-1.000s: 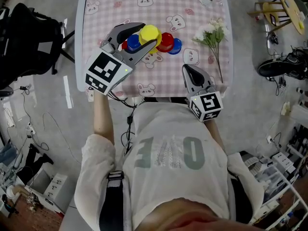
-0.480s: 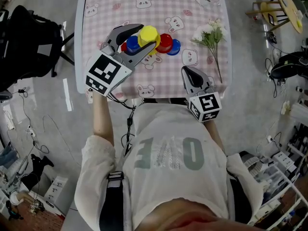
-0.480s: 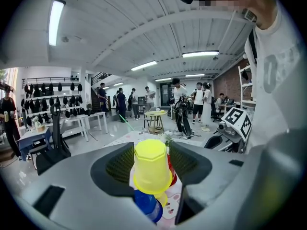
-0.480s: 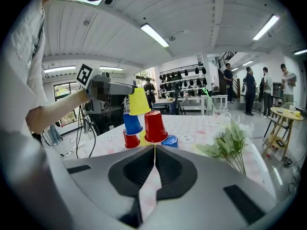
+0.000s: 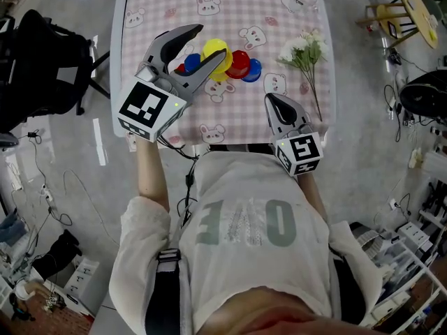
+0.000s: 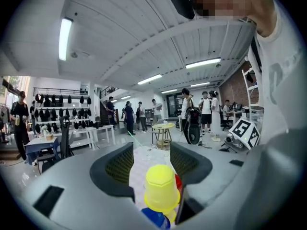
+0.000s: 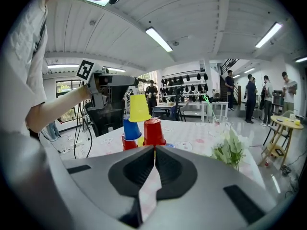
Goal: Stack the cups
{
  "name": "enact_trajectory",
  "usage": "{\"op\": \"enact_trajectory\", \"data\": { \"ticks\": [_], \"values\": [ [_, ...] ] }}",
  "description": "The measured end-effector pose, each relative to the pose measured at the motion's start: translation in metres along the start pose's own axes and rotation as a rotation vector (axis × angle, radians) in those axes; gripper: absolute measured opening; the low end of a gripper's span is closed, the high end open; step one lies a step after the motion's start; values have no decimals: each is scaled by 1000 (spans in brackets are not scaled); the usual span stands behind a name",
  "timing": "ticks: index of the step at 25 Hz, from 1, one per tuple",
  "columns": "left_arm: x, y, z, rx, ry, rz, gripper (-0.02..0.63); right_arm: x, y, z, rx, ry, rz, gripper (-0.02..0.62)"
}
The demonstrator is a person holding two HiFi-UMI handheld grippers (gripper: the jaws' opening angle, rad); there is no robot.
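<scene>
Topping the upturned blue cup (image 7: 131, 129), a yellow cup (image 7: 139, 108) below released left tongs (image 6: 151, 152); right tongs (image 7: 154, 150) clenched.

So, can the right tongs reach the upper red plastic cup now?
Probably yes: bare pink checked tablecloth lies between the right tongs and that red plastic cup; the left tongs hover over the yellow plastic cup. The shut tongs must open first.

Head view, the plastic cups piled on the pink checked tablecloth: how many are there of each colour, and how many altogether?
Yellow plastic cups: 2, one mostly hidden in the bottom row
Blue plastic cups: 2
Red plastic cups: 2
Total: 6
</scene>
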State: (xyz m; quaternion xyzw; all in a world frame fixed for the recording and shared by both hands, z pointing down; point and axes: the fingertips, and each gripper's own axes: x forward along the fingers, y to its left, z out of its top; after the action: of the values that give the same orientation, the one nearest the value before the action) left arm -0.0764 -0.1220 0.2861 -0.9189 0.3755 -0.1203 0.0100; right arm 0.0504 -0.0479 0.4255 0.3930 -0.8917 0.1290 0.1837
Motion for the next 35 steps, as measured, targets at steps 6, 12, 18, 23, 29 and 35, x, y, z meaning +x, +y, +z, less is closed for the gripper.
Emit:
{"op": "enact_trajectory", "data": {
  "ticks": [6,12,18,23,29,35],
  "values": [
    [-22,14,69,23,-212,182,208,6,-10,52,-20,-131,-9,29],
    [-46,12,79,36,-274,368,91,10,-15,111,-144,-256,-41,29],
    [-88,23,44,-36,-324,694,37,13,-17,144,-133,-354,-60,29],
    [-89,8,-9,-122,-251,759,37,8,-22,152,-86,-395,-129,29],
    [-91,-1,-26,-145,-208,770,35,5,-13,139,-76,-367,-122,28],
    [-94,1,-25,-146,-218,784,35,1,-10,137,-80,-376,-125,28]
  ]
}}
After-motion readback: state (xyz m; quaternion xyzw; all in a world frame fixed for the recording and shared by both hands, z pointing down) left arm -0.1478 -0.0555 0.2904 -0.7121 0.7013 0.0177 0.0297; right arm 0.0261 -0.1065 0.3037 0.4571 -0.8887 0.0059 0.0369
